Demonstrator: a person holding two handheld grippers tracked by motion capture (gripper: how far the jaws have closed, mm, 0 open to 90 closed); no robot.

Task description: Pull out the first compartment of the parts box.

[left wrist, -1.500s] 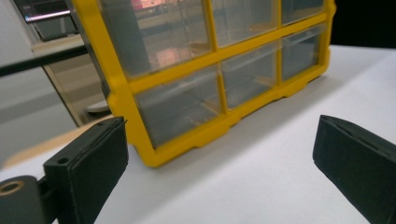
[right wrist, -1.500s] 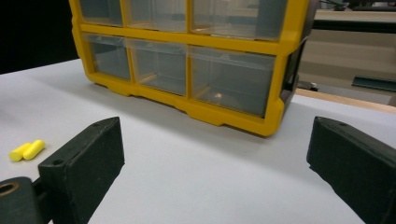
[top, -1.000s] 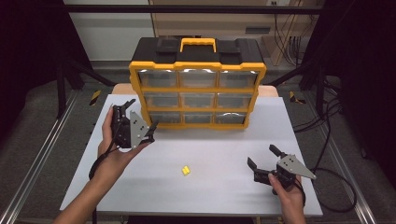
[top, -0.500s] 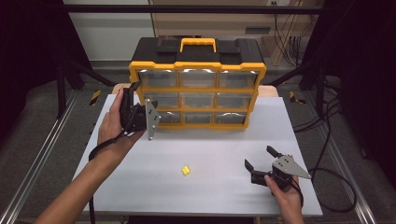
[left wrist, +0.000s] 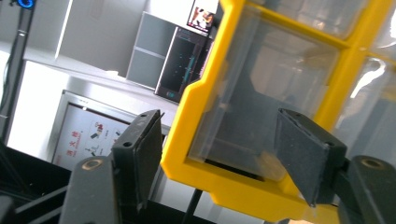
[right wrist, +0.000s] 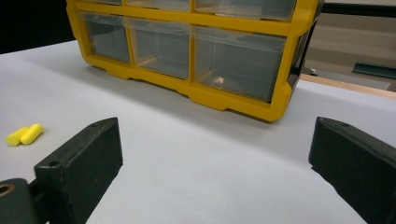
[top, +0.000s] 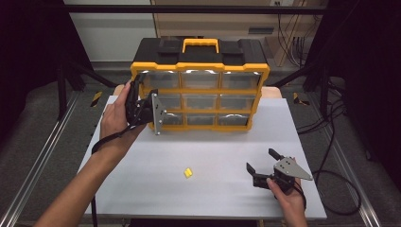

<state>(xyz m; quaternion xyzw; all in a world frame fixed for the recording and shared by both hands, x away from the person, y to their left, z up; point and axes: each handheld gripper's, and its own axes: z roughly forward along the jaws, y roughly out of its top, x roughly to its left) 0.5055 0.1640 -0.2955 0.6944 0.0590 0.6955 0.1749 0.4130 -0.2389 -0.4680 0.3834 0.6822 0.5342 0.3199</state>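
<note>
The left gripper (top: 142, 101) covers the left end of the drawer cabinet (top: 203, 90), hiding whether its jaws touch it. The yellow bit (top: 188, 173) on the table (top: 142, 189) is too small to identify. Drawer contents are blurred.
</note>
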